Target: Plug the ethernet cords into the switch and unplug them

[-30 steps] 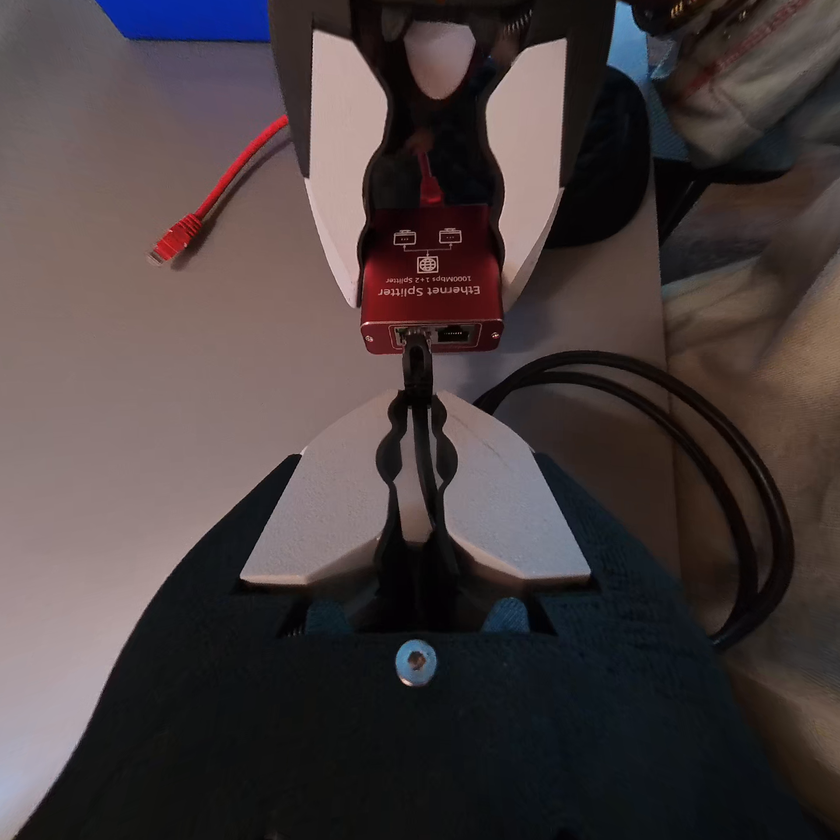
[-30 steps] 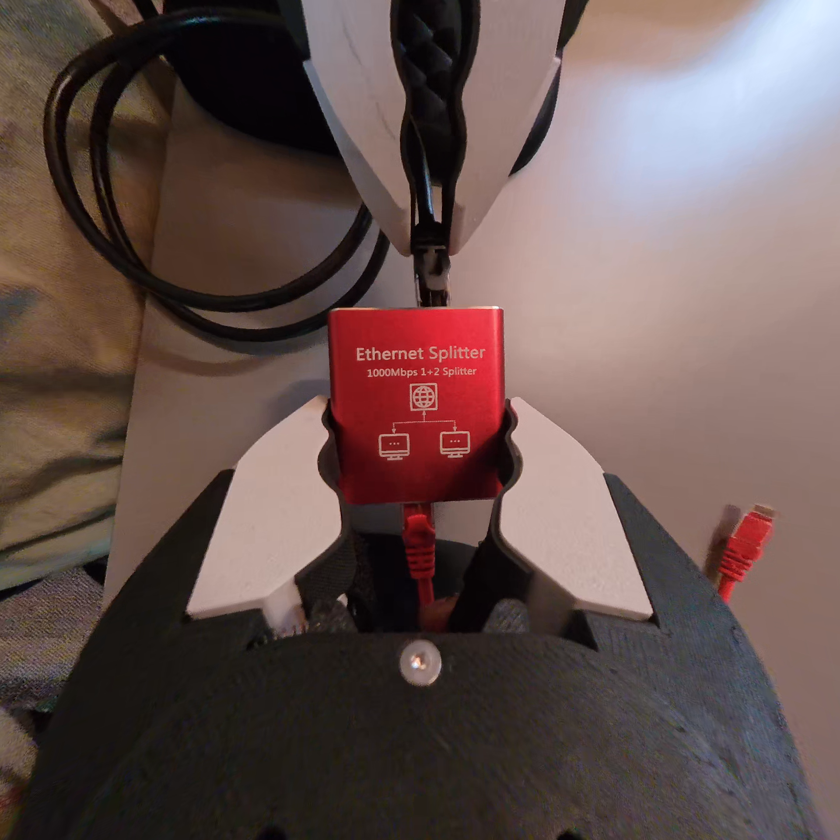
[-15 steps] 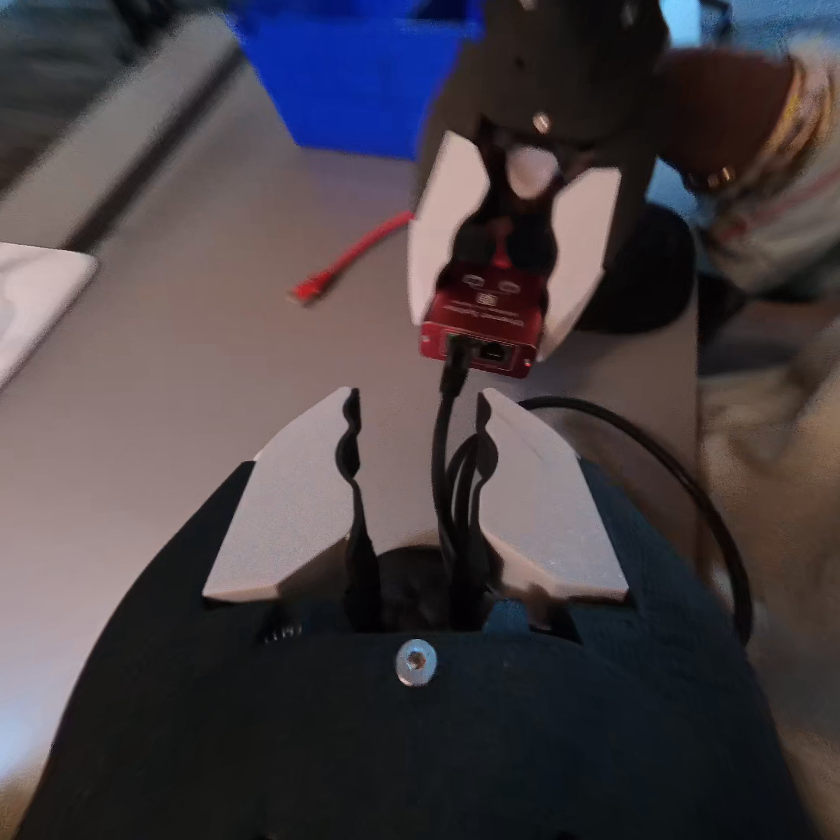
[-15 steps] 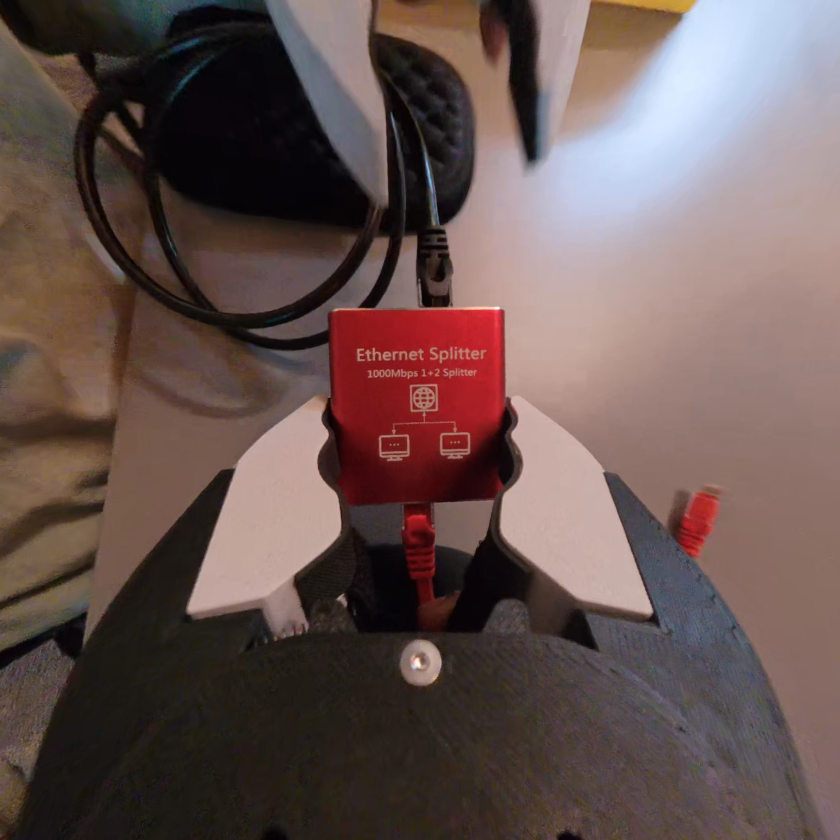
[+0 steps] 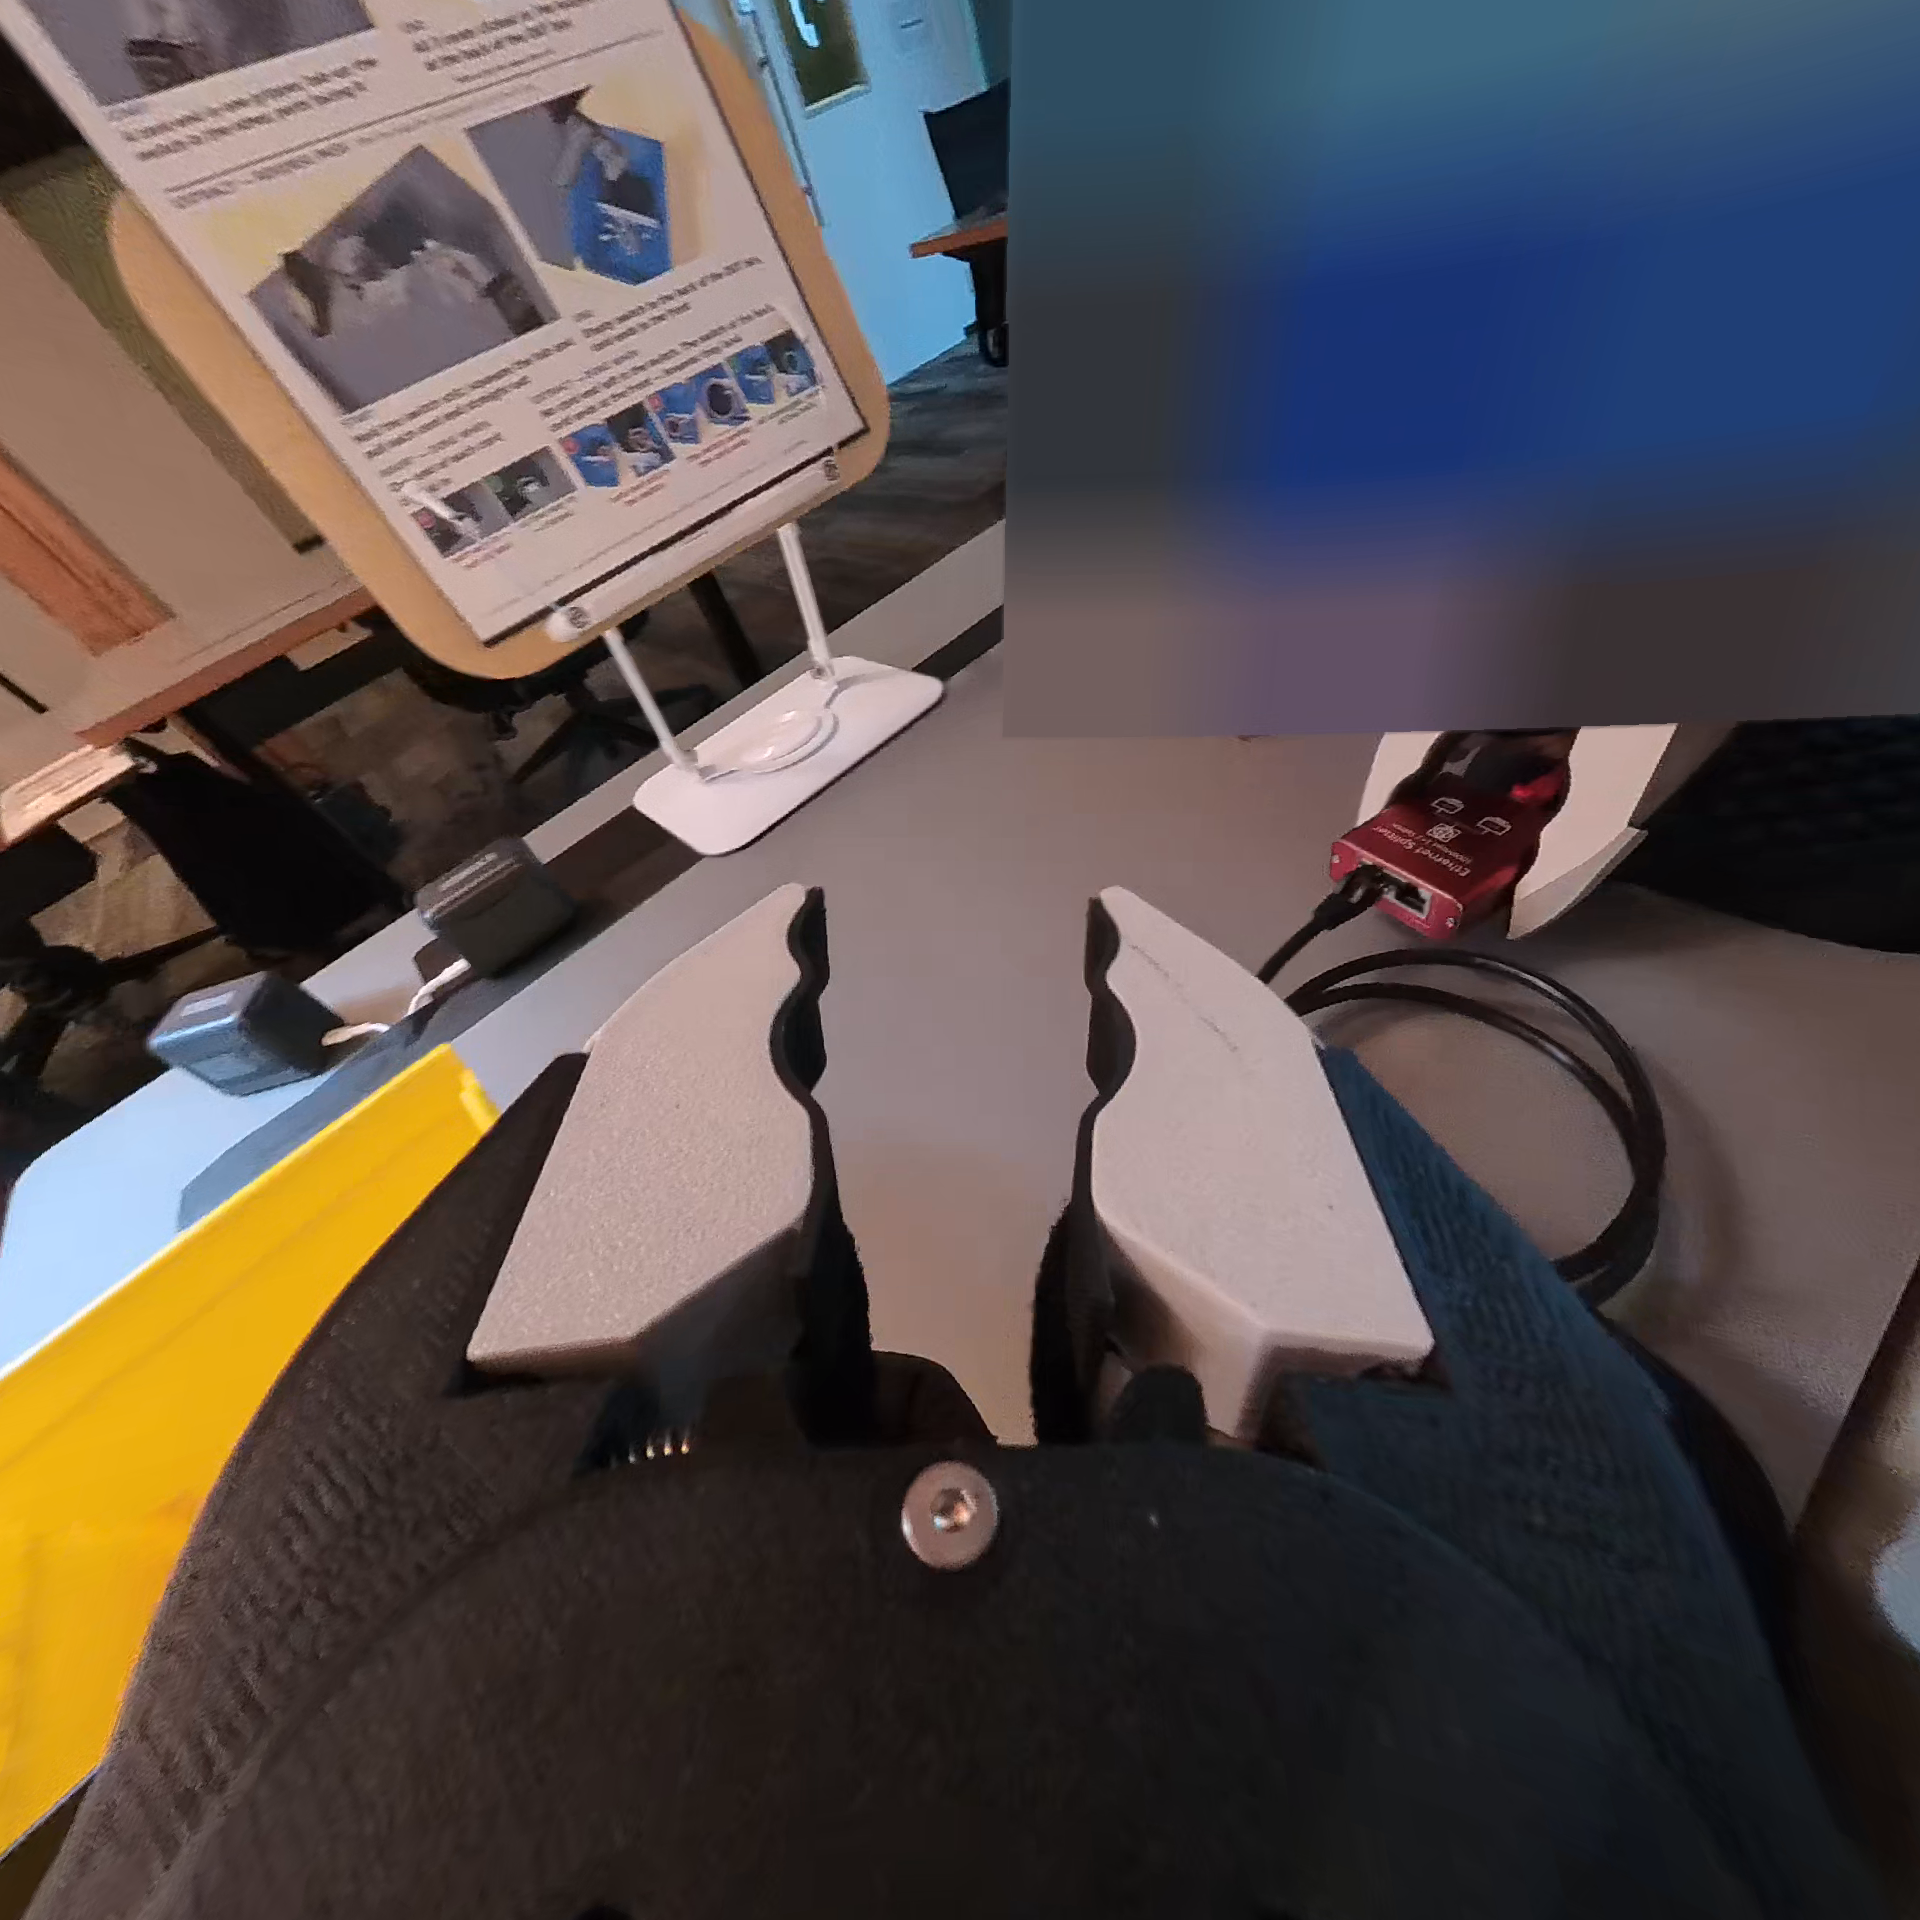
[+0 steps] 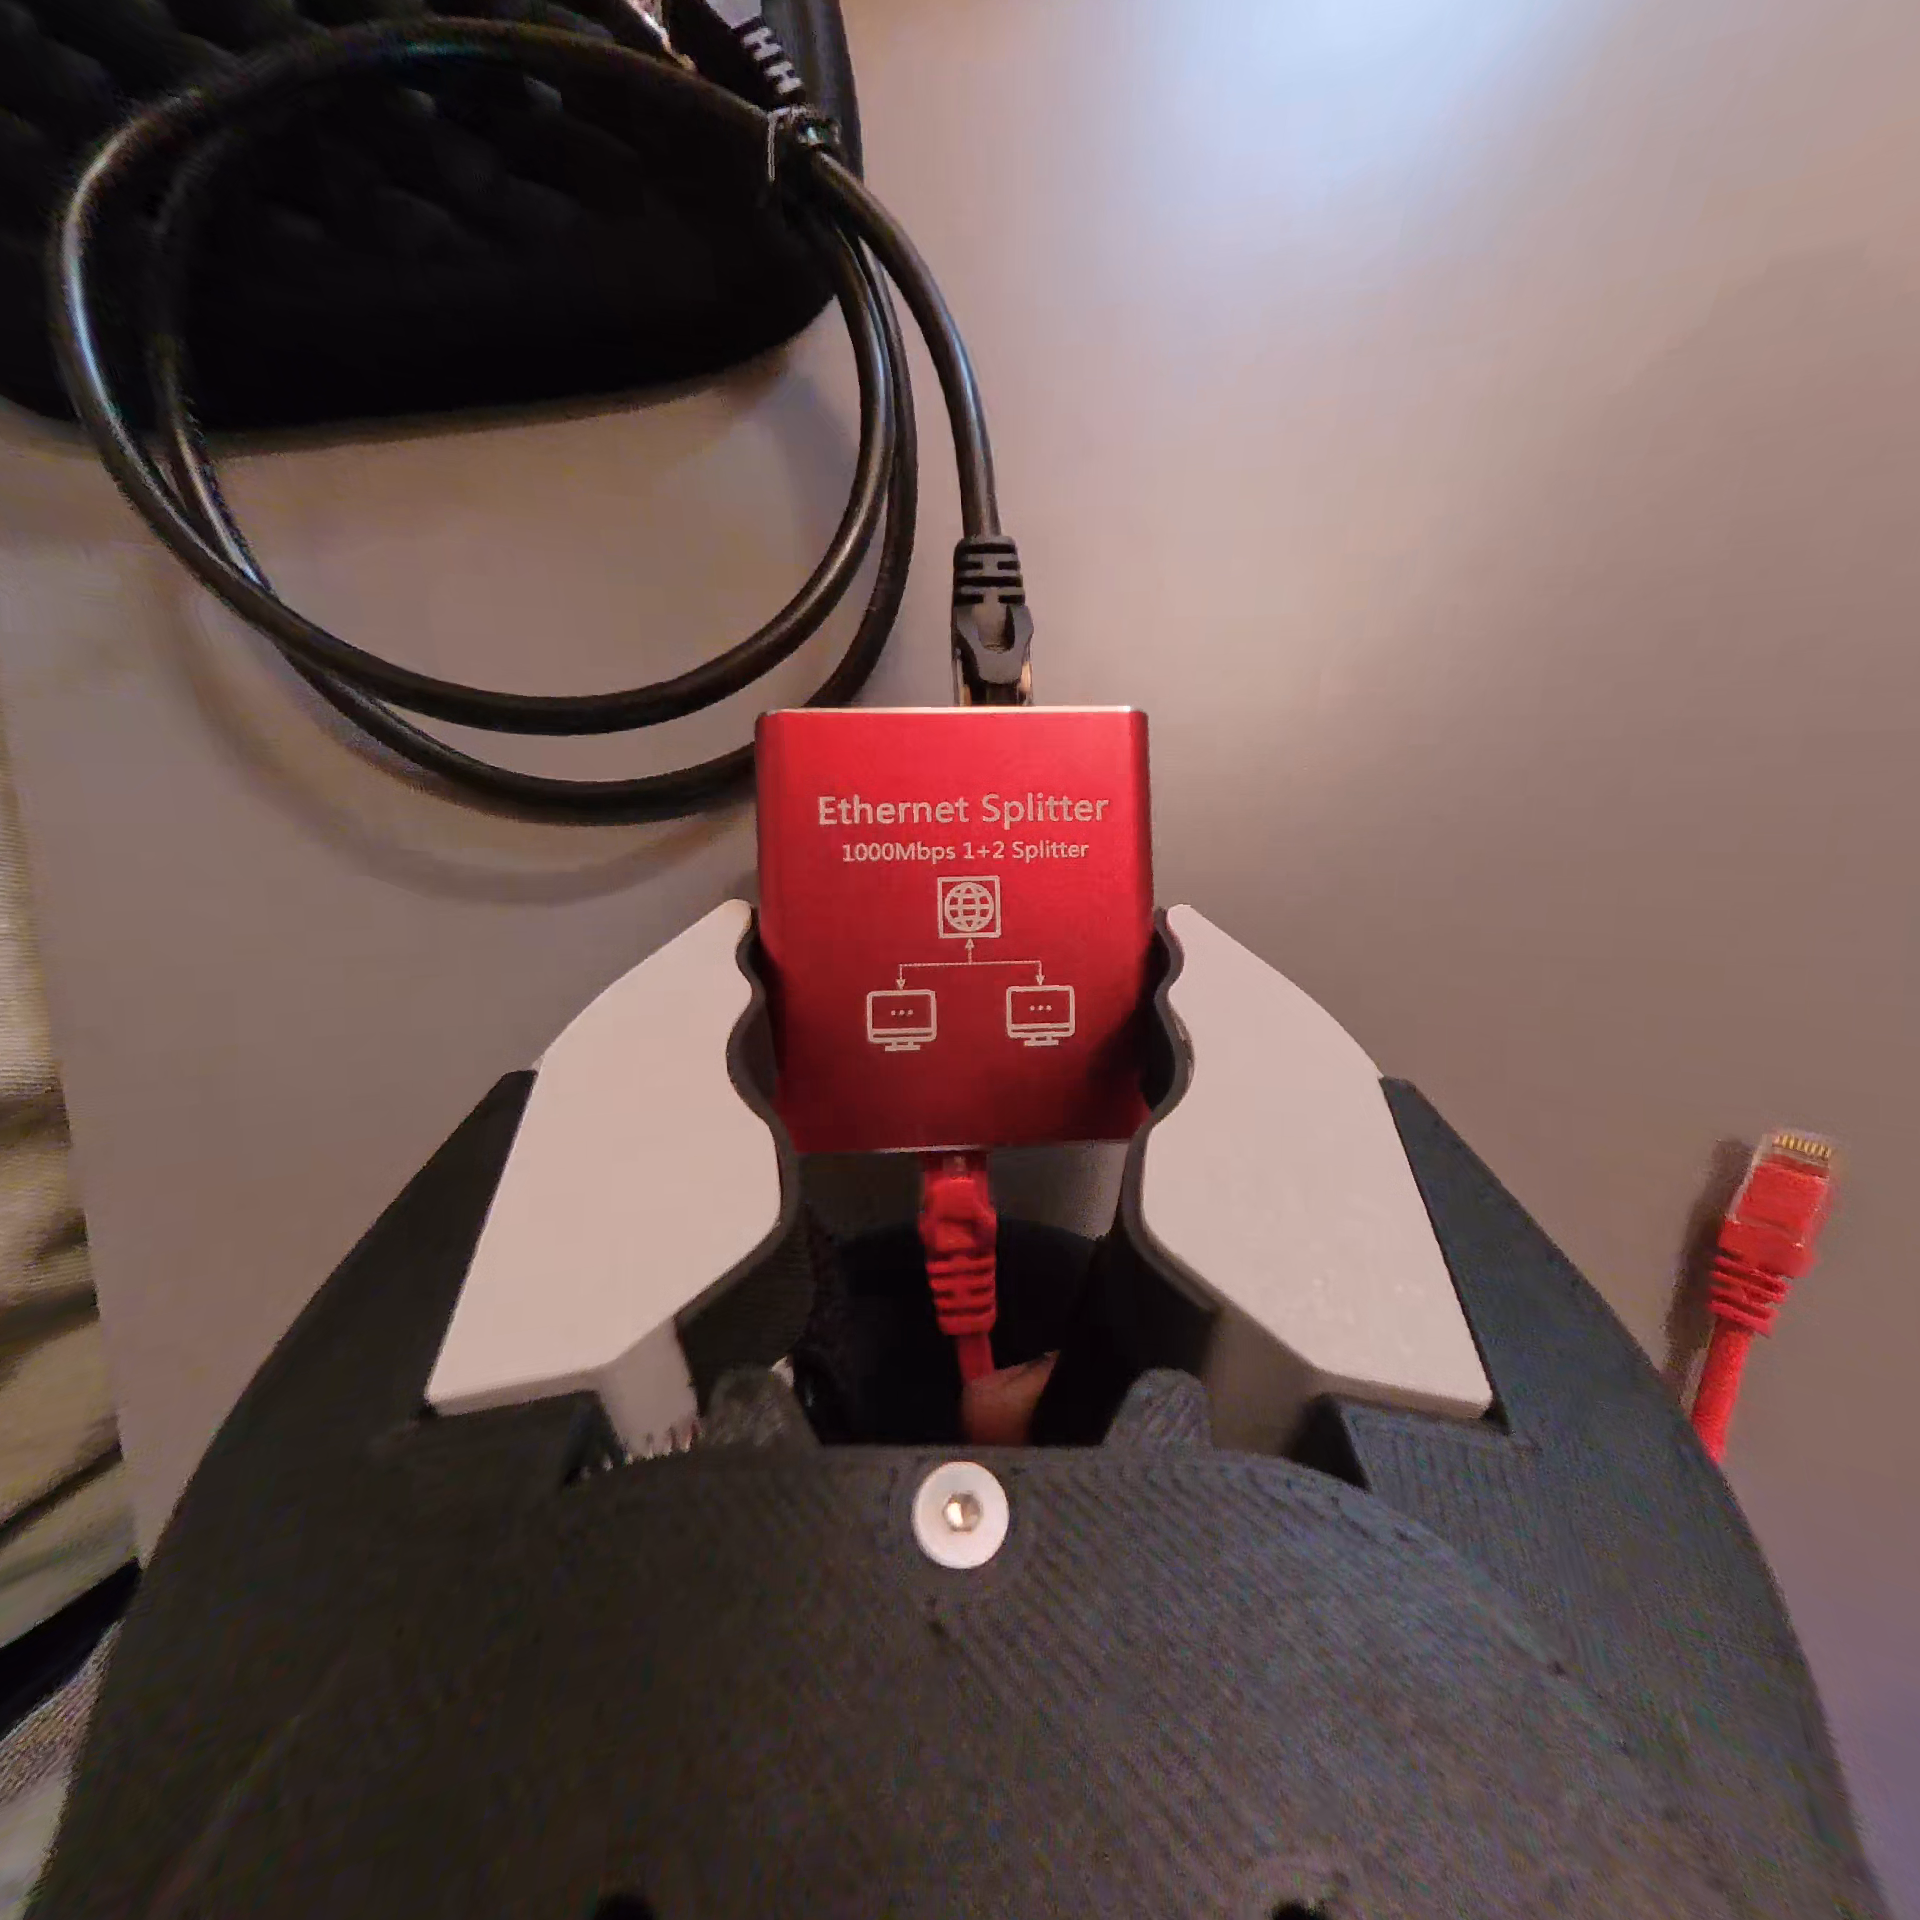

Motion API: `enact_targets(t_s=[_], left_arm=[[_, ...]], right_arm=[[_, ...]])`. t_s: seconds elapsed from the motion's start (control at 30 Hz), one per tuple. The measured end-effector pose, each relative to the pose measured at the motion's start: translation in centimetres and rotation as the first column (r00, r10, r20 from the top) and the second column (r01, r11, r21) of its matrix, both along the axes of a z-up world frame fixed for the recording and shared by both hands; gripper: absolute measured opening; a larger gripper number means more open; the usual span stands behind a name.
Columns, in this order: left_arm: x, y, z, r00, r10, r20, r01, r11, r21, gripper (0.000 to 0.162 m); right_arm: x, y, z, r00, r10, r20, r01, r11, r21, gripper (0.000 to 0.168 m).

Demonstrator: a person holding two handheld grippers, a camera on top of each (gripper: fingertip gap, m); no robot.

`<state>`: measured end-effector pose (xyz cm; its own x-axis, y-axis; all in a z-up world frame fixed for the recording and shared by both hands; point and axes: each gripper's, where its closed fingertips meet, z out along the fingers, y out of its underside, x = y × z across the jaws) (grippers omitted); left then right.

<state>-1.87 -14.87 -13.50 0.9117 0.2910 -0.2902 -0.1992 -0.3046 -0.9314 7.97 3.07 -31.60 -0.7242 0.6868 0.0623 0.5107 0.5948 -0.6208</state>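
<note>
Grey table: right claw clamped on red switch, left claw wide, empty.

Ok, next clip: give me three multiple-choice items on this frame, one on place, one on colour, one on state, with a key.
1. Where does the loose red plug lie?
A. on the table, right of the right gripper
B. in the switch
C. in the left gripper

2. What colour is the cord plugged into the switch's far face?
A. red
B. black
C. blue

3. How is the left gripper?
A. shut on a cord
B. shut on the switch
C. open, holding nothing

Key: 1 A, it rests unplugged beside the right gripper; 2 B, a black plug sits in the switch; 3 C, bare table shows between its fingers.
</note>
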Motion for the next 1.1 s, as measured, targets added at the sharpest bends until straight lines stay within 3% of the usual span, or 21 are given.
enact_targets(t_s=[0.17,0.27,0.43,0.63,0.77,0.87,0.97,1.1], left_arm=[[-2.4,-4.9,-0.3,0.995,0.099,-0.028,-0.101,0.991,-0.087,0.048],[-5.1,-9.3,-1.3,0.962,0.272,-0.025,-0.271,0.943,-0.191,0.048],[-7.8,-15.3,-4.9,0.886,0.453,0.103,-0.394,0.850,-0.351,0.045],[-8.4,-16.7,-11.9,0.833,0.456,0.313,-0.234,0.804,-0.547,0.037],[-8.0,-16.5,-14.9,0.830,0.460,0.316,-0.143,0.722,-0.677,0.037],[-7.1,-15.4,-16.4,0.838,0.406,0.365,-0.034,0.706,-0.707,0.037],[-8.0,-15.7,-17.6,0.819,0.459,0.345,-0.058,0.664,-0.745,0.034],[-7.2,-14.9,-18.0,0.804,0.421,0.420,0.000,0.706,-0.708,0.018]], right_arm=[[0.2,0.1,-0.5,0.999,0.011,0.034,-0.012,1.000,0.013,0.070],[0.3,0.2,-0.9,0.999,0.017,0.047,-0.018,0.999,0.027,0.070],[0.3,0.3,-1.1,0.998,0.022,0.058,-0.024,0.999,0.037,0.070],[0.3,0.3,-1.1,0.999,0.021,0.049,-0.023,0.999,0.032,0.070],[0.3,0.4,-0.9,0.999,0.017,0.042,-0.018,0.999,0.028,0.070],[0.1,0.4,0.1,1.000,0.003,0.010,-0.002,1.000,-0.014,0.078],[-0.1,0.7,1.4,0.999,-0.025,-0.040,0.023,0.998,-0.052,0.081],[0.1,1.4,2.9,0.992,-0.053,-0.115,0.046,0.997,-0.061,0.083]])
